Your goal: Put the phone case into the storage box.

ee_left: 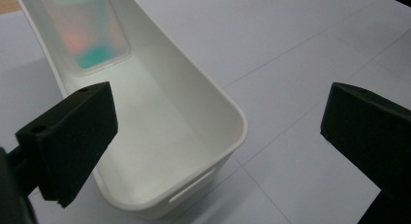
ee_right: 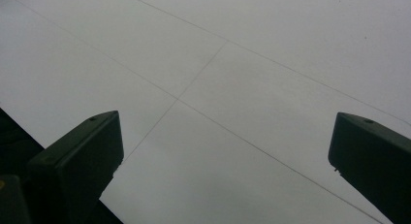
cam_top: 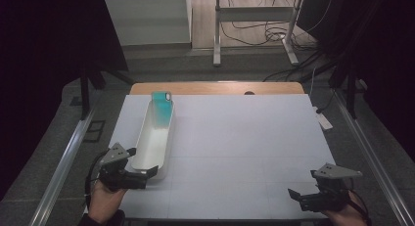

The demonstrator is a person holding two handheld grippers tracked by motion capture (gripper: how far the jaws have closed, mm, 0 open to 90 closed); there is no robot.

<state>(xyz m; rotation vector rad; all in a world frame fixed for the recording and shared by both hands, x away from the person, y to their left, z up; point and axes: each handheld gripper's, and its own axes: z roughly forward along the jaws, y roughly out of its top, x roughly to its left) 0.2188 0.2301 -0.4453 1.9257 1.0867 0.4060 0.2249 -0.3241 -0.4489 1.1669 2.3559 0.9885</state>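
Left tool (cam_top: 143, 161): held at the near left corner of the desk (cam_top: 235, 152), jaws spread wide and pinching nothing. In the left gripper view the near end of the tray sits between the two jaws, one jaw over its inside and the other out over the bare desk; I cannot tell whether either jaw touches the rim.
Tray (cam_top: 147, 147): a long white bin lying lengthwise on the left part of the desk, its near end at the left tool.
Teal item (cam_top: 161, 108): a flat, phone-like thing with a teal face, leaning in the far end of the tray, well apart from both tools.
Desk middle: plain white sheet with faint grid lines.
Right tool (cam_top: 299, 194): at the near right corner, jaws spread, nothing between them; the right gripper view looks down on bare white desk.
Progress: judging by this, the work is at its start. The left tool looks placed to close on the tray's near end, but no grip is made and the tray rests flat. Grasping and moving it remain.
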